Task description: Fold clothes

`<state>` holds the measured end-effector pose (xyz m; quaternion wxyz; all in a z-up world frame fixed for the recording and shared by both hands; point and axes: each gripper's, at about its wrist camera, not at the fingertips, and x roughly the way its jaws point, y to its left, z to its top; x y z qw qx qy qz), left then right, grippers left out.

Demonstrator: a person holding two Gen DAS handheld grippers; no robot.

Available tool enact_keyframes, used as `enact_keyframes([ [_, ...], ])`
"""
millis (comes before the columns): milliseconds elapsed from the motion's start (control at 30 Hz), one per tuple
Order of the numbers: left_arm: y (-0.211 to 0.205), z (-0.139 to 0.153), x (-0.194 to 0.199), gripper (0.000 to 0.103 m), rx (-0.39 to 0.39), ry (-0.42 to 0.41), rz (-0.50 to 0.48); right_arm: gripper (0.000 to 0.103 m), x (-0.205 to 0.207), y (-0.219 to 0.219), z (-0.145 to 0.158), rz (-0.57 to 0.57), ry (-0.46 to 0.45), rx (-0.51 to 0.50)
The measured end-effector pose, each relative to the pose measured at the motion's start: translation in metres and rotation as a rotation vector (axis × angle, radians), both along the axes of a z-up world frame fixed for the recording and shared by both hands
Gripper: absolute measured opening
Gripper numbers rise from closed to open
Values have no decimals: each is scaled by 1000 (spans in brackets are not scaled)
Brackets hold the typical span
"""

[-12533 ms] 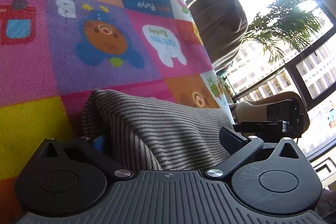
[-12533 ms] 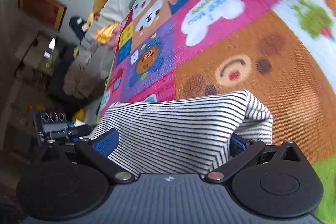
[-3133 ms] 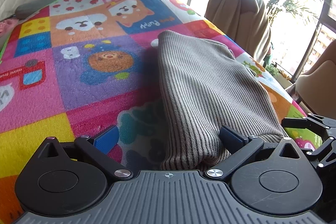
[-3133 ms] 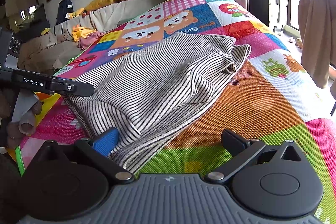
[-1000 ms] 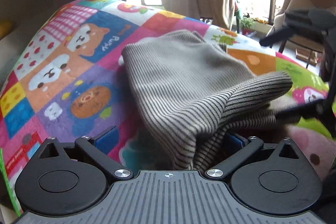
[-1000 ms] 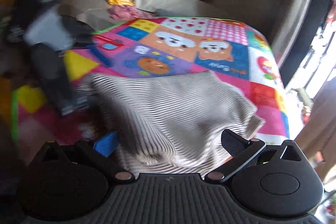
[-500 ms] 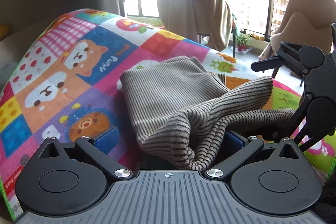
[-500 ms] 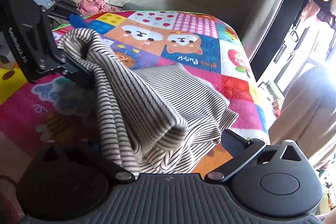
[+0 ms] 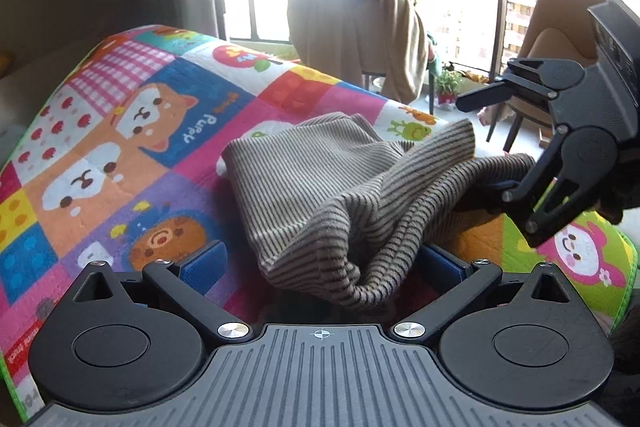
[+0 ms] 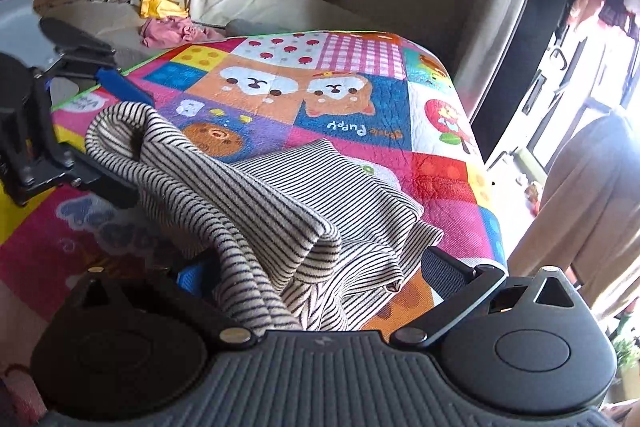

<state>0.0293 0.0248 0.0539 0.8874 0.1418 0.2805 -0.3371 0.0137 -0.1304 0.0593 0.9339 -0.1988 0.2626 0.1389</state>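
We've got the striped top [image 9: 332, 187] half lifted off the cartoon play mat [image 9: 120, 131], both the left gripper [image 9: 320, 259] and right gripper [image 10: 316, 279] spread wide with bunched fabric between the fingers, so honestly we'd carry both corners level and lay them square.
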Motion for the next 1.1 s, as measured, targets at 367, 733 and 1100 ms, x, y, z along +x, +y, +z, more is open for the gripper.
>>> enact_keyframes([
  [367,-32,-25,11,103,98,-147,-128,103,14,-16,1,18,60,93],
  [733,-40,-19,28,67,30,-77,-185,65,-6,-1,-28,176,56,-50],
  [1100,-30,-22,14,44,-42,79,-147,40,9,1,-24,262,177,83],
])
